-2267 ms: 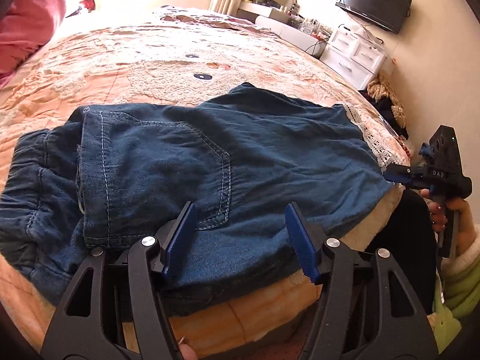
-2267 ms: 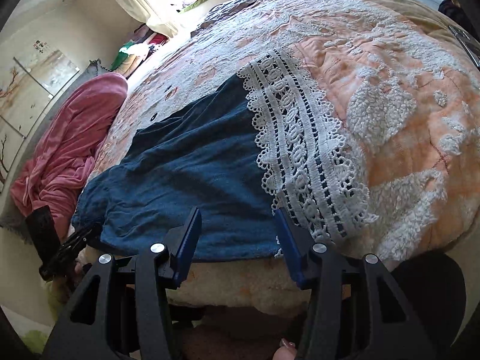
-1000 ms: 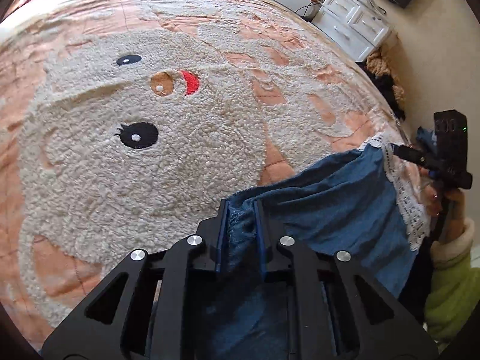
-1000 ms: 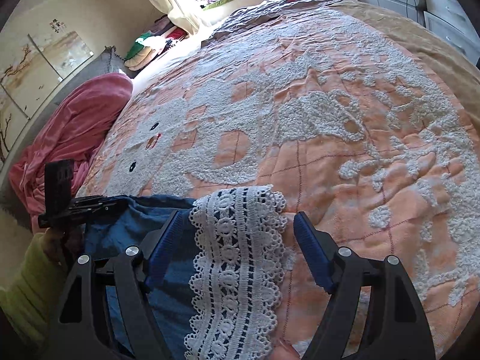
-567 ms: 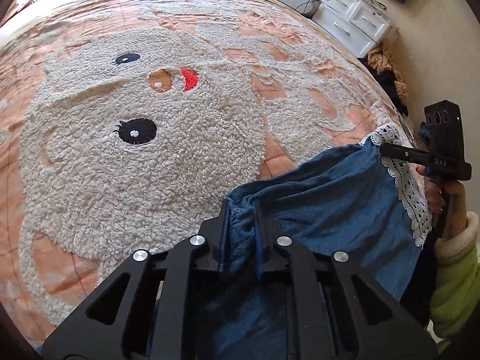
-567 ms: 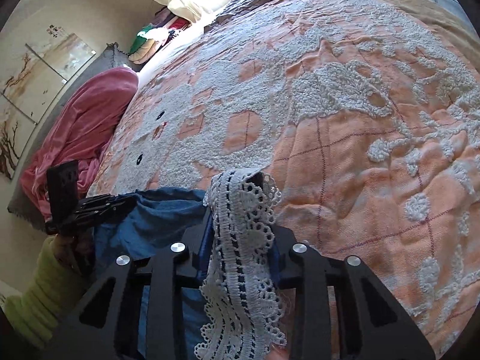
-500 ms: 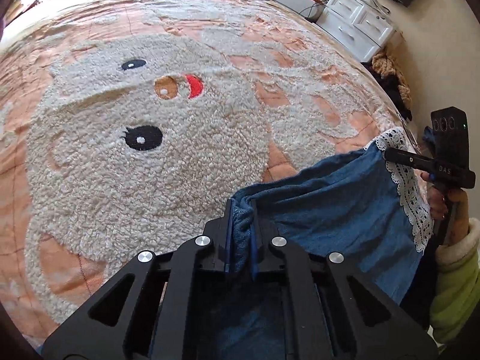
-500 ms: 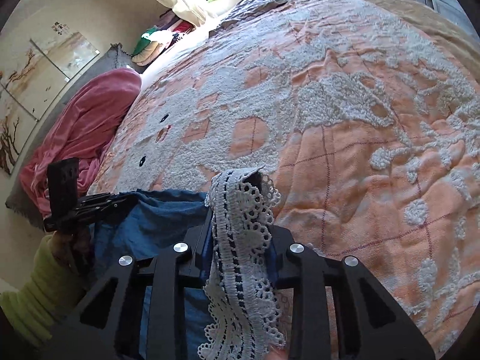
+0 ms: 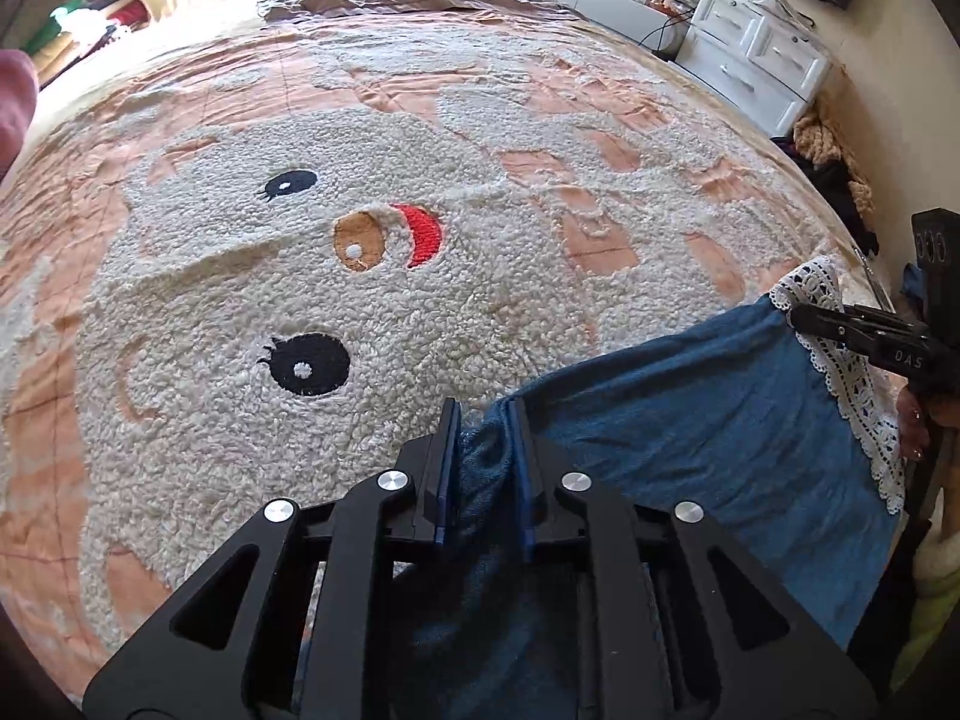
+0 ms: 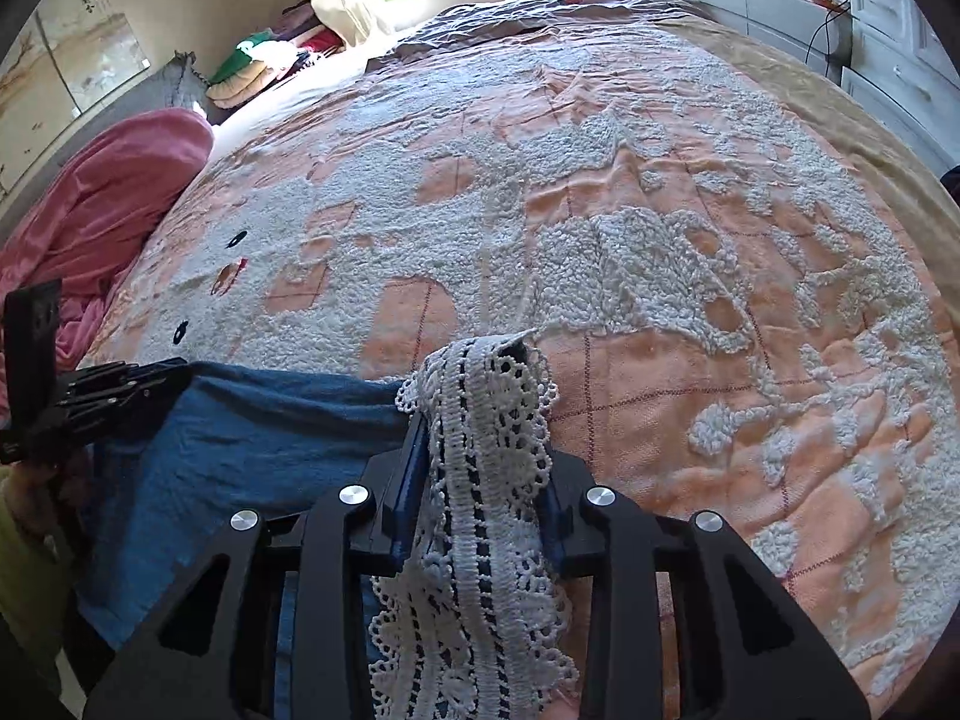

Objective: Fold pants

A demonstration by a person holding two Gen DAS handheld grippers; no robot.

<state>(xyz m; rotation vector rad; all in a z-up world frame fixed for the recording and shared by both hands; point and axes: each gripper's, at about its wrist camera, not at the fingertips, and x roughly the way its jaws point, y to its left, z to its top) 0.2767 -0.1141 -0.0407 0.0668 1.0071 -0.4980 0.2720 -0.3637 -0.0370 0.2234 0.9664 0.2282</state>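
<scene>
The blue denim pants point(image 9: 690, 420) hang stretched between my two grippers above the bed. My left gripper point(image 9: 483, 414) has a bunched denim edge between its pads; its jaws are opening slightly and the cloth still fills the gap. My right gripper point(image 10: 474, 396) grips the white lace hem point(image 10: 480, 450), which drapes back over its fingers; its jaws are opening a little too. Each gripper shows in the other's view: the right gripper point(image 9: 804, 315) at the far right, the left gripper point(image 10: 174, 378) at the far left.
A peach bedspread point(image 9: 300, 210) with a fluffy white cartoon face lies under the pants. A pink blanket point(image 10: 108, 198) is heaped at the bed's left side. White drawers point(image 9: 762, 66) and a clothes pile point(image 9: 834, 162) stand beyond the right edge.
The pants lay flat with both grippers open; since then both have shut on an edge and lifted it. The right closed on the lace within the last second. The left jaws stand slightly wider now.
</scene>
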